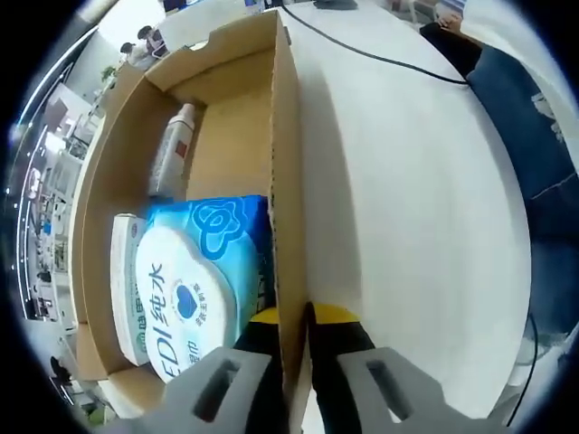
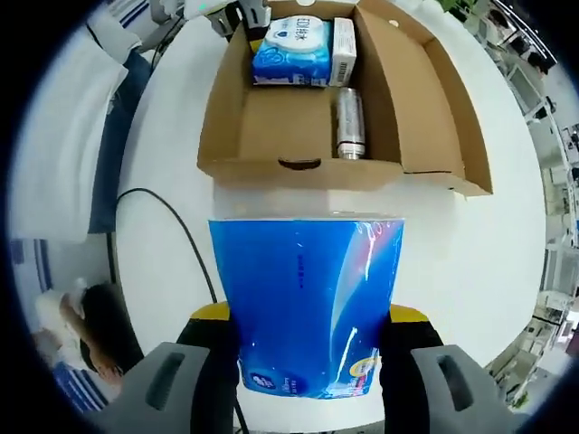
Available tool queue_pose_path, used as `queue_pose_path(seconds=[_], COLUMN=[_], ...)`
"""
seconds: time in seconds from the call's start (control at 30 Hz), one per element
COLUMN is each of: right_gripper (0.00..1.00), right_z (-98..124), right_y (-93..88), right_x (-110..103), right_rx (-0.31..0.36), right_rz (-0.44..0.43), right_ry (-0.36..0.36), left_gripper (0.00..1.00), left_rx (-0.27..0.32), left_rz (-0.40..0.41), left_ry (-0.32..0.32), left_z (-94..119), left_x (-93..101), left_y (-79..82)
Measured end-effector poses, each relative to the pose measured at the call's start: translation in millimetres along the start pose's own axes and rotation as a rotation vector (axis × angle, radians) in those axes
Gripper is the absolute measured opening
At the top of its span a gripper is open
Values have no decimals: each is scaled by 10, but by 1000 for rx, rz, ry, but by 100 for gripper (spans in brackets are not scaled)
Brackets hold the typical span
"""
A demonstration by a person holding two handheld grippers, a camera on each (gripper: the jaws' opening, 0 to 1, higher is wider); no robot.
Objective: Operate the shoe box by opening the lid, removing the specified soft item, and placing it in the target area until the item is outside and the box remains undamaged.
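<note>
Two claws share the work, and each grip looks chosen for a reason. On the left, the left claw is clenched on the cardboard side wall of the shoe box, one jaw inside and one outside; I judge this is to pin the light box to the white table so it does not drag or tear while things come out. Just ahead of that claw's inner jaw, touching the same wall, lies a blue wet-wipes pack with a white oval label, a white carton pressed against its far side, and beyond them a slim bottle lying flat on the box floor. On the right, the right claw is grasping the soft item, a blue plastic-wrapped tissue pack, squeezed between both jaws and standing out straight ahead of them, already outside the box and over bare table on the near side of the box's front wall. The lid flaps stand open, so the box is unharmed as far as I can see. The left gripper view gives the close detail of the wall pinch and the label print; the right gripper view gives the whole box, its open flaps, the black cable curling on the table left of the claw, and the other claw at the box's far end.
</note>
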State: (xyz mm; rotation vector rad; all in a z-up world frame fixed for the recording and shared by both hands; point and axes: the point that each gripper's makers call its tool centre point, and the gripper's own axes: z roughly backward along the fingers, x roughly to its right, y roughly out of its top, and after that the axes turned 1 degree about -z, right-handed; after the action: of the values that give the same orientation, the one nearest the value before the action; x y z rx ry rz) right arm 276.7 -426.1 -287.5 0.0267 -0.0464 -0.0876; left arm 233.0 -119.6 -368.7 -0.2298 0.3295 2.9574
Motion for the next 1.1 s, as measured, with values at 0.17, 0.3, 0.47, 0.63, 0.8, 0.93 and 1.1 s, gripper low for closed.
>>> queue_pose_path(seconds=[0.17, 0.3, 0.47, 0.63, 0.8, 0.93, 1.1], right_gripper=[61, 61, 61, 61, 61, 61, 61], right_z=[-108, -149, -166, -231, -284, -307, -338], right_y=[-19, -56, -32, -29, -20, -18, -14], right_x=[-15, 17, 46, 67, 68, 61, 58], right_rx=[-6, -31, -29, -26, -27, -32, -35], right_rz=[3, 26, 33, 34, 39, 44, 45], right_ry=[24, 22, 31, 41, 52, 58, 66], left_gripper=[3, 3, 3, 3, 3, 3, 2], left_rx=[1, 1, 1, 0, 2, 2, 2], left_rz=[0, -3, -11, -4, -8, -10, -10], left_ry=[0, 2, -1, -1, -1, -3, -3], left_z=[-7, -1, -2, -7, -5, -12, -9], left_x=[1, 5, 1, -3, -5, -7, -4], left_y=[-4, -3, -1, 0, 7, 7, 7])
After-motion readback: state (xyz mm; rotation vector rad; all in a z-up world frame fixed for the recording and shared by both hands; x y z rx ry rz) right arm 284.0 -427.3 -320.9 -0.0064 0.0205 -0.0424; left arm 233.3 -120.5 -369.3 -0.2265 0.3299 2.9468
